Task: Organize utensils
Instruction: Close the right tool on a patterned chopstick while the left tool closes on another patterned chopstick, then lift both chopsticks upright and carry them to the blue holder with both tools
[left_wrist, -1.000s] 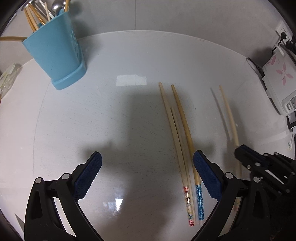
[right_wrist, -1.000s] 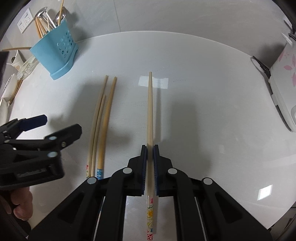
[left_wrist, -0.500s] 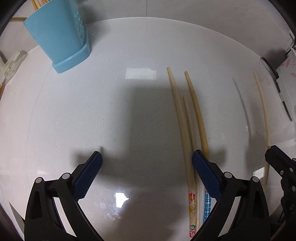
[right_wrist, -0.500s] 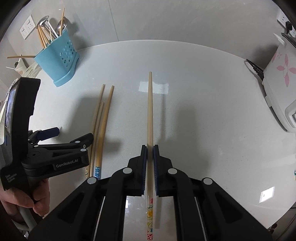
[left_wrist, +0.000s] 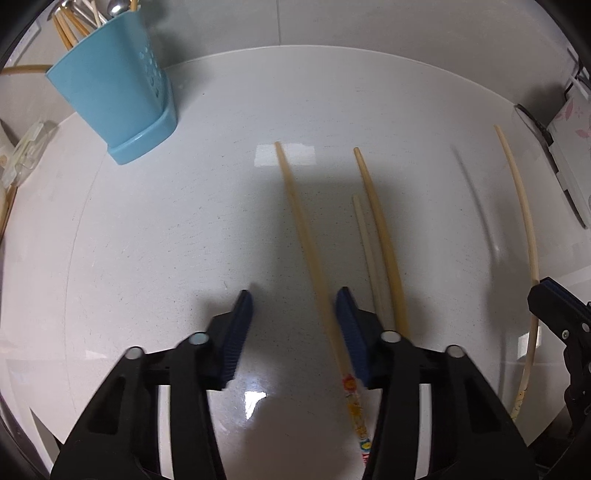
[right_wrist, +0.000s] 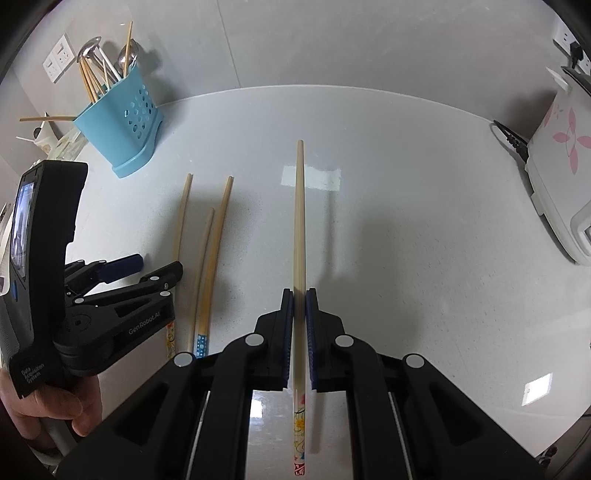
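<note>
- Right gripper (right_wrist: 299, 295): ribbed blue pads clamped tight on one slim, round, pale bamboo chopstick (right_wrist: 299, 206), held clear of the worktop; painted floral end trails behind the pads.
- Left gripper (left_wrist: 293, 299): jaws closing around a flower-printed chopstick (left_wrist: 306, 236) that lies between the pads and against the right one; the left pad stands apart from it.
- Two more tapered bamboo chopsticks (left_wrist: 380, 236) lie just beside it, flat on the worktop.
- White worktop (right_wrist: 424, 221): glossy, finely speckled, rounded edge.
- Blue holder (right_wrist: 120, 125): smooth plastic, perforated wall, upright at far left, filled with chopsticks and metal spoons.
- White appliance (right_wrist: 557, 166): pink petal print, far right.
</note>
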